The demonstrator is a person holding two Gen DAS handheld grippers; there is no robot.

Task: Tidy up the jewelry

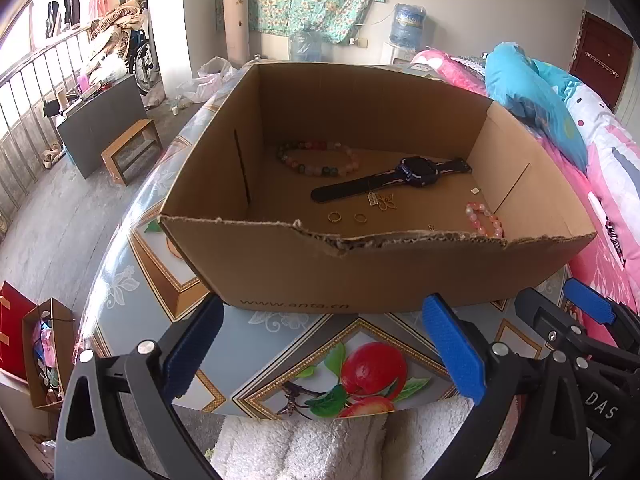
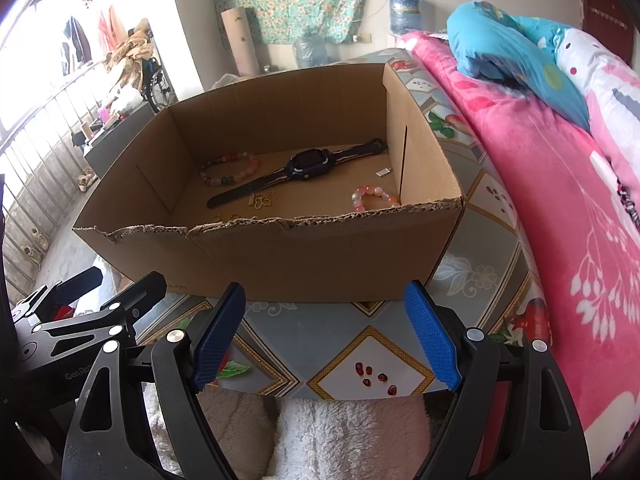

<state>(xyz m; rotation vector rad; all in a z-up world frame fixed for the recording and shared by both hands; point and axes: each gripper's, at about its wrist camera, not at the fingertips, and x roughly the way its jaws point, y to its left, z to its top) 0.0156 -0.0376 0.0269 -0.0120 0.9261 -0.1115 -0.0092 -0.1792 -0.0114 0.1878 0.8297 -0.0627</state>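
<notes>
An open cardboard box (image 1: 288, 264) (image 2: 280, 256) stands on the patterned table. Inside lie a dark watch (image 1: 404, 176) (image 2: 308, 166), a multicolour bead bracelet (image 1: 320, 159) (image 2: 230, 168), a pink bead bracelet (image 1: 484, 220) (image 2: 374, 197), two gold rings (image 1: 347, 217) and a small gold pendant (image 1: 382, 201) (image 2: 262, 200). My left gripper (image 1: 324, 352) is open, just short of the box's near wall, nothing between its blue pads. My right gripper (image 2: 324, 336) is open too, beside it on the right, and also holds nothing.
The table (image 1: 280, 344) (image 2: 332, 344) has a fruit-print cover. A bed with pink bedding (image 2: 560, 200) and a blue pillow (image 1: 532, 92) runs along the right. A fluffy white cloth (image 2: 328, 432) lies below the table's near edge. Low furniture and a railing stand at the left.
</notes>
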